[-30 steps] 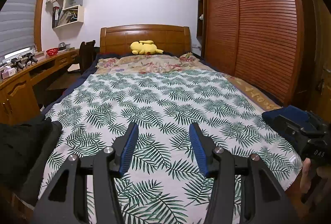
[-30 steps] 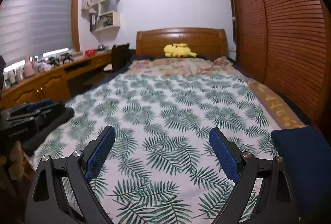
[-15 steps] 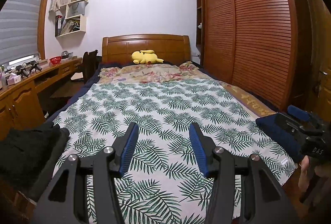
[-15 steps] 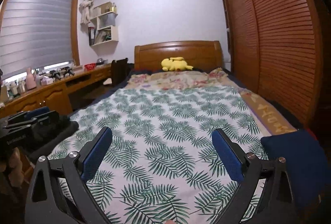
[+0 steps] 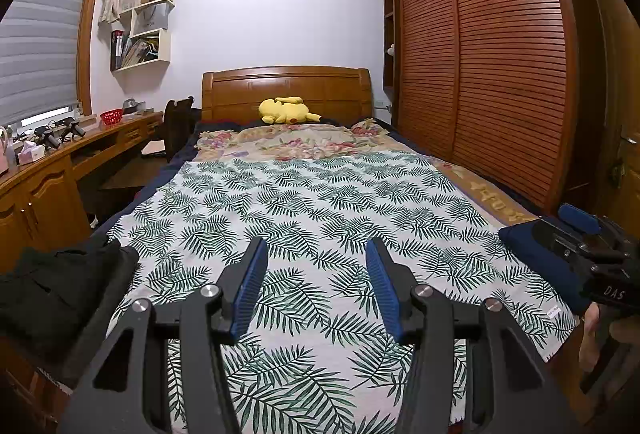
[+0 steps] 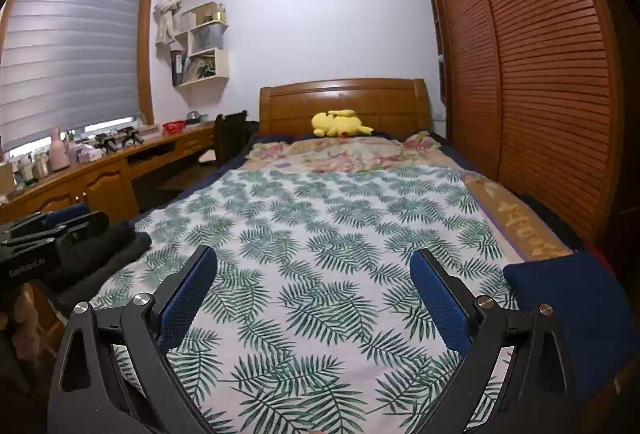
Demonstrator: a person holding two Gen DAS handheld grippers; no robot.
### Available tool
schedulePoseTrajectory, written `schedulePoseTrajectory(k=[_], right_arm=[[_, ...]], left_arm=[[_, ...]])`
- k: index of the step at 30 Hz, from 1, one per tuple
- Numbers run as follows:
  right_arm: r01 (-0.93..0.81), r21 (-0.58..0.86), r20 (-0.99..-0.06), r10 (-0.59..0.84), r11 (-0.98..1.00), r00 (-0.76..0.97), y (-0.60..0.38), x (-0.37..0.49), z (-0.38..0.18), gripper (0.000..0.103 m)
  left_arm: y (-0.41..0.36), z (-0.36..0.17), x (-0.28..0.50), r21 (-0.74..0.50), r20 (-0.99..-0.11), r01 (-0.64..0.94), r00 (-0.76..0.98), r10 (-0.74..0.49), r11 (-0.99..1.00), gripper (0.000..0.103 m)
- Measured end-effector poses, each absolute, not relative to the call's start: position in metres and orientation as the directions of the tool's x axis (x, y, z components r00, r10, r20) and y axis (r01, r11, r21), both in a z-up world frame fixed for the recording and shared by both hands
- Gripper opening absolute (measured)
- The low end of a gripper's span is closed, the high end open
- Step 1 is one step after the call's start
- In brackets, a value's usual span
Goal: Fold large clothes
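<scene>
A black garment (image 5: 52, 298) lies in a heap on the bed's near left corner, also seen in the right wrist view (image 6: 108, 254). A folded navy garment (image 5: 532, 262) sits on the near right corner (image 6: 576, 314). My left gripper (image 5: 316, 274) hovers open over the palm-leaf sheet (image 5: 320, 201) with nothing between its blue pads. My right gripper (image 6: 312, 294) stands open wider, also over bare sheet (image 6: 320, 234). Each gripper shows at the edge of the other's view: the right one (image 5: 560, 230) by the navy garment, the left one (image 6: 68, 222) by the black one.
A yellow plush toy (image 5: 286, 110) lies by the wooden headboard (image 5: 286, 89). A long wooden desk (image 5: 60, 169) with small items and a dark chair (image 5: 176, 125) run along the left. A slatted wardrobe (image 5: 500, 73) stands close on the right.
Both views rose and tilted upward early in the second, so the bed sits lower in frame; since half a second ago nothing has moved. Both grippers kept their opening.
</scene>
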State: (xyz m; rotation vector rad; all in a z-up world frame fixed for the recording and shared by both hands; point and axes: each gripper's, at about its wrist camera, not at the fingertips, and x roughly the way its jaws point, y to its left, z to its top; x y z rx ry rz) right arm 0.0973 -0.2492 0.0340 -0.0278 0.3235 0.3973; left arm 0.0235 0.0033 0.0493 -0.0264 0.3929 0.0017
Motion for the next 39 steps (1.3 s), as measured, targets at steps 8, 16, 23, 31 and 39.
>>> schedulePoseTrajectory(k=[8, 16, 23, 31, 39], right_arm=[[-0.385, 0.039, -0.315, 0.377, 0.922, 0.871, -0.2479, 0.0975, 0.0344, 0.099], [-0.386, 0.037, -0.315, 0.377, 0.922, 0.871, -0.2482, 0.0989, 0.0338, 0.099], [-0.385, 0.037, -0.315, 0.377, 0.922, 0.871, -0.2483, 0.0988, 0.0336, 0.099], [-0.386, 0.037, -0.315, 0.378, 0.922, 0.871, -0.2488, 0.0991, 0.0332, 0.099], [-0.385, 0.037, -0.315, 0.376, 0.922, 0.871, -0.2489, 0.0984, 0.0331, 0.099]], left_arm=[[0.0027, 0.0498, 0.0225, -0.026, -0.383, -0.012, 0.924, 0.001, 1.000, 0.050], [0.0024, 0.0502, 0.0214, -0.023, -0.382, -0.012, 0.924, 0.002, 1.000, 0.050], [0.0021, 0.0502, 0.0219, -0.024, -0.382, -0.012, 0.924, 0.002, 1.000, 0.050], [0.0019, 0.0500, 0.0214, -0.024, -0.382, -0.011, 0.924, 0.001, 1.000, 0.050], [0.0021, 0.0505, 0.0211, -0.023, -0.381, -0.012, 0.924, 0.002, 1.000, 0.050]])
